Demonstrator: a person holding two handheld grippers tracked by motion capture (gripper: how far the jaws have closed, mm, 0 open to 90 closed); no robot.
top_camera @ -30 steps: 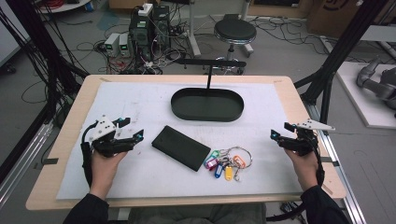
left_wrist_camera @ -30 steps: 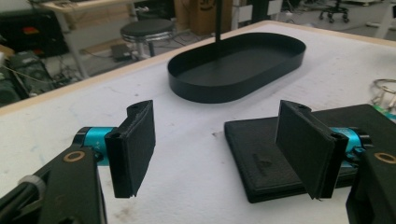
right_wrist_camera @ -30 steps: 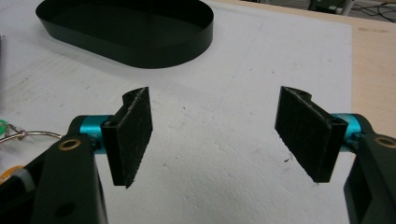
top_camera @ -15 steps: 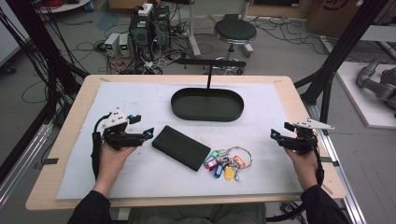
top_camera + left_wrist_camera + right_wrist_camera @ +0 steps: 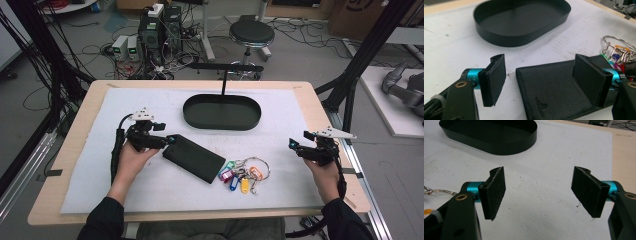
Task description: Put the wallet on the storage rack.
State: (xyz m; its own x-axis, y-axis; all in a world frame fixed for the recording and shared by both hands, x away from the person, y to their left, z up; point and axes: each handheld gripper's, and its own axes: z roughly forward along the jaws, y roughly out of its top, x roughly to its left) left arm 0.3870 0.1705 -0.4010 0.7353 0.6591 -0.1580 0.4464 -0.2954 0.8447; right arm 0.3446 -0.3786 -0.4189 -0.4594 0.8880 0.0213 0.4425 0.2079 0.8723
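A grey floor [image 5: 310, 55] is strewn with tangled cables [image 5: 75, 55]; a round black stool [image 5: 251, 34] and stacked electronic boxes [image 5: 160, 25] are seen beyond the wooden table [image 5: 75, 107]

a light wooden bench [image 5: 320, 107] seen from above, its top mostly covered by a white sheet [image 5: 125, 180] that leaves a bare wooden border on every side. three things lie directly on the sheet. a black oval tray [image 5: 222, 121] with a low wall sits toward the far middle. nearer, a flat black leather wallet [image 5: 194, 158] lies at an angle, left of centre. just to its right lies a bunch of keys [image 5: 244, 175] with coloured tags on metal rings, close to the wallet's near corner.
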